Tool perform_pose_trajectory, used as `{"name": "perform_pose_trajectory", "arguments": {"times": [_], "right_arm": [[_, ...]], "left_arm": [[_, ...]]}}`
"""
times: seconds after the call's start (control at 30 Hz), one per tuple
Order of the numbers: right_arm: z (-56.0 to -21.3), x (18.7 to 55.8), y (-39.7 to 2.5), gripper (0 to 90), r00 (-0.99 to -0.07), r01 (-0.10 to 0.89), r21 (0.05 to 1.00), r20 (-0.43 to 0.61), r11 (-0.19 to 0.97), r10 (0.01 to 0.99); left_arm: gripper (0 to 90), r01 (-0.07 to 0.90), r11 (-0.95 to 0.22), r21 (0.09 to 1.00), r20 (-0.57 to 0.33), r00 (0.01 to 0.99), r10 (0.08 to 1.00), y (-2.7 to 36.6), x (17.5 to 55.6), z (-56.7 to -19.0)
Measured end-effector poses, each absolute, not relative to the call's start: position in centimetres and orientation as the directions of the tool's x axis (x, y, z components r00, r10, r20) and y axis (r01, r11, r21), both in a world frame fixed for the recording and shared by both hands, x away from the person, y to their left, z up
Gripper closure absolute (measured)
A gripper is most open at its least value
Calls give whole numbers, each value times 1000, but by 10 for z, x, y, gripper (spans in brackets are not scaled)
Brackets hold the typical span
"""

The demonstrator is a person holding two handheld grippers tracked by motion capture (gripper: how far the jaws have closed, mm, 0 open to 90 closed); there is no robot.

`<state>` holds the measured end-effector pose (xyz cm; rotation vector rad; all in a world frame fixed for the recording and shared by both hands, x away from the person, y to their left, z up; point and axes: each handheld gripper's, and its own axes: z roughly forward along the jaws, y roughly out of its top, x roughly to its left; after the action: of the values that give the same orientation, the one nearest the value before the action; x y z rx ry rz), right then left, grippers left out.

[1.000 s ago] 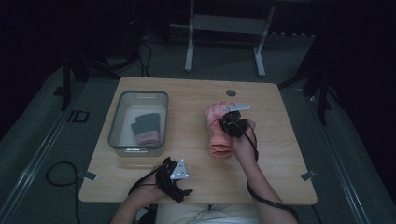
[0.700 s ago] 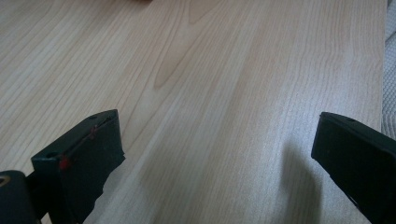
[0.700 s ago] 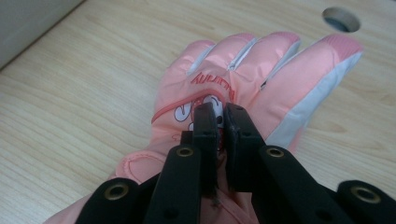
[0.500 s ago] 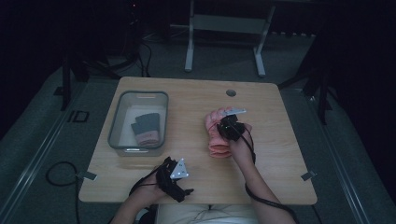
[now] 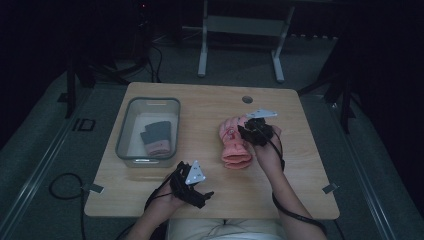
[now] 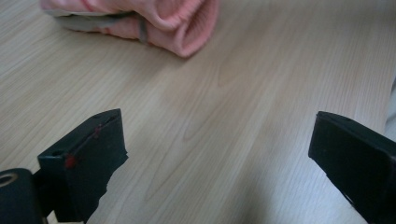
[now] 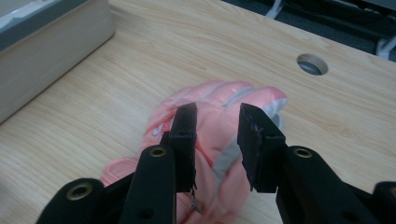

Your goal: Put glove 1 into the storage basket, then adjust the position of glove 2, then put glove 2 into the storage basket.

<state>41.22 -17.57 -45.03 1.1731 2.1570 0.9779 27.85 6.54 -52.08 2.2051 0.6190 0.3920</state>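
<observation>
A pink glove lies flat near the middle of the wooden table, right of centre, its ribbed cuff toward the person and its fingers toward the far edge, where a round cable hole is cut into the top. The right gripper hangs over the glove's finger end, and the right gripper view looks straight down its jaws, which stand a narrow way apart above the padded back of the glove with nothing between them; whether they touch the fabric cannot be told. That view also brings out pale grey panels on the glove and the straight wall of the bin at its upper left. In the high view the clear plastic bin sits well apart to the left, holding a dark folded glove with a pink cuff, with bare wood between bin and pink glove. The left gripper rests near the table's front edge, jaws wide apart and empty; the left gripper view shows smooth pale wood grain between them and the soft knitted cuff beyond.
</observation>
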Motion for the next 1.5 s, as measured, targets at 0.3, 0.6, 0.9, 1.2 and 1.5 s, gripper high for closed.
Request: {"name": "perform_pose_trajectory", "arguments": {"times": [0.3,0.6,0.9,1.2,1.5], "right_arm": [[-454,410,-183,652,-519,512,775,-64,370,852],[-454,408,-193,637,-534,505,775,-64,379,843],[-446,409,-202,654,-562,492,781,-53,384,826],[-445,415,-195,645,-563,477,800,-39,364,825],[-462,427,-183,571,-558,506,782,-25,364,829]], "left_arm": [[49,379,-484,789,-3,790,613,73,282,-512],[55,341,-482,807,17,802,597,59,291,-500],[118,330,-494,804,51,789,612,38,328,-477],[365,358,-532,767,137,719,682,24,387,-466],[355,456,-466,758,31,688,725,12,423,-476]]}}
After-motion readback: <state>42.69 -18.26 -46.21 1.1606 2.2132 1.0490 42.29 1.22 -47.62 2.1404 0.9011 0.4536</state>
